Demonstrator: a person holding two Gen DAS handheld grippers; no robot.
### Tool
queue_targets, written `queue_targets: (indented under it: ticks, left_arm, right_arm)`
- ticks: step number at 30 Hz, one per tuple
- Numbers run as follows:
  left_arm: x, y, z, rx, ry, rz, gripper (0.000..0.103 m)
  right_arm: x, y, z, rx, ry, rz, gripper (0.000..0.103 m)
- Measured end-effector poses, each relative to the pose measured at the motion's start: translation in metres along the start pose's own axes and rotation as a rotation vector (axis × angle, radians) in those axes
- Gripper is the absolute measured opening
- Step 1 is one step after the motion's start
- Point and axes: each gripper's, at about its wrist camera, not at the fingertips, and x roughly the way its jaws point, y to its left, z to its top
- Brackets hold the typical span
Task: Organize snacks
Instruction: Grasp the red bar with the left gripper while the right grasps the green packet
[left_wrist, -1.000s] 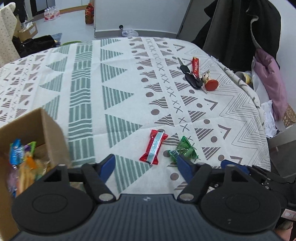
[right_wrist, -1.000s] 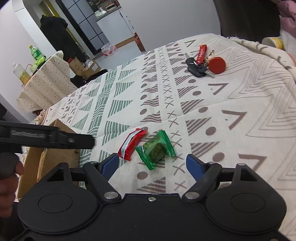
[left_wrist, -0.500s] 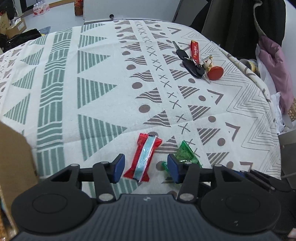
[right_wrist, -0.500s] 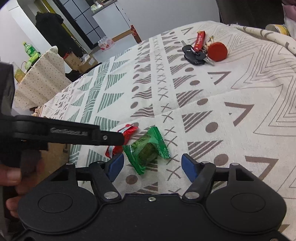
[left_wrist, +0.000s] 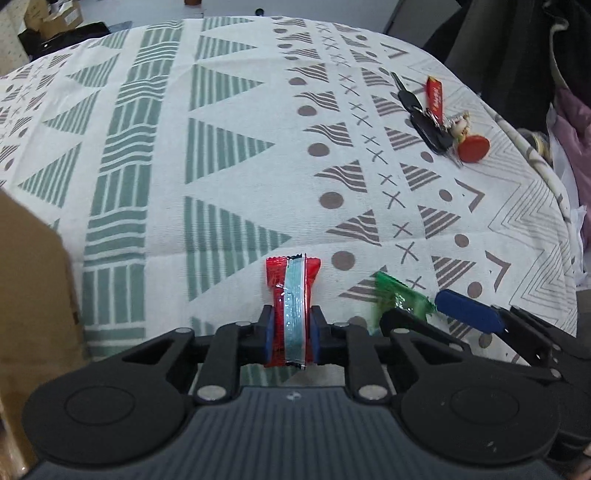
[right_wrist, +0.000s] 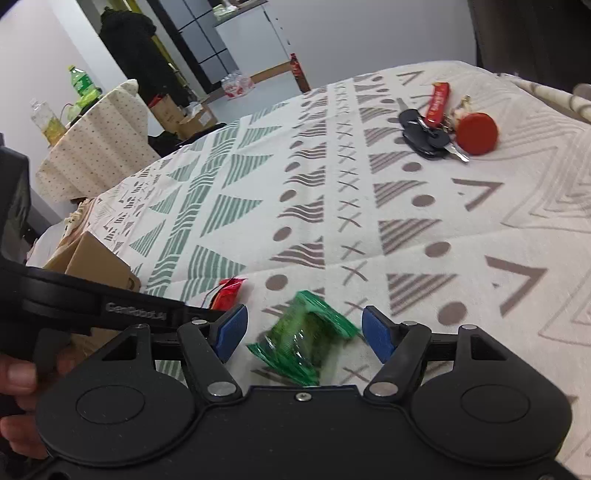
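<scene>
Both grippers are down at the near edge of the table; the left gripper (left_wrist: 290, 334) has its blue pads pressed against the two long sides of the red snack bar (left_wrist: 291, 310), so it is clamped on the wrapper, while the right gripper (right_wrist: 301, 332) stands spread wide with the green candy packet (right_wrist: 304, 338) lying loose between its pads, touched by neither as far as I can see; that packet is blurred, so its exact lie is hard to judge. The cardboard box (left_wrist: 35, 295) sits just to the left of the clamped bar.

What worries me is the closeness of the two tools; the left one's arm lies right beside the right one's left pad, and a lift or a sideways swing by either could knock the other, or drag the green packet away before it is pinched. The red wrapper is slick and held only across its lower half, so it may slide out on the way to the box.

Underneath is a cloth with green and brown triangles (left_wrist: 221, 147), soft enough to snag a fingertip; a bunch of keys with a red tag (right_wrist: 428, 129) lies well apart; beyond, a second covered table carries bottles (right_wrist: 83, 86).
</scene>
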Motion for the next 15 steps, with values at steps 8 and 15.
queue_targets:
  ticks: [8, 15]
  left_arm:
    - [-0.025, 0.012, -0.002, -0.019, -0.035, 0.025, 0.018]
    - [-0.051, 0.015, -0.007, -0.012, -0.066, 0.042, 0.018]
  right_arm:
    - [0.013, 0.004, 0.002, -0.016, 0.036, -0.042, 0.062]
    - [0.005, 0.01, -0.004, -0.015, 0.076, -0.088, 0.039]
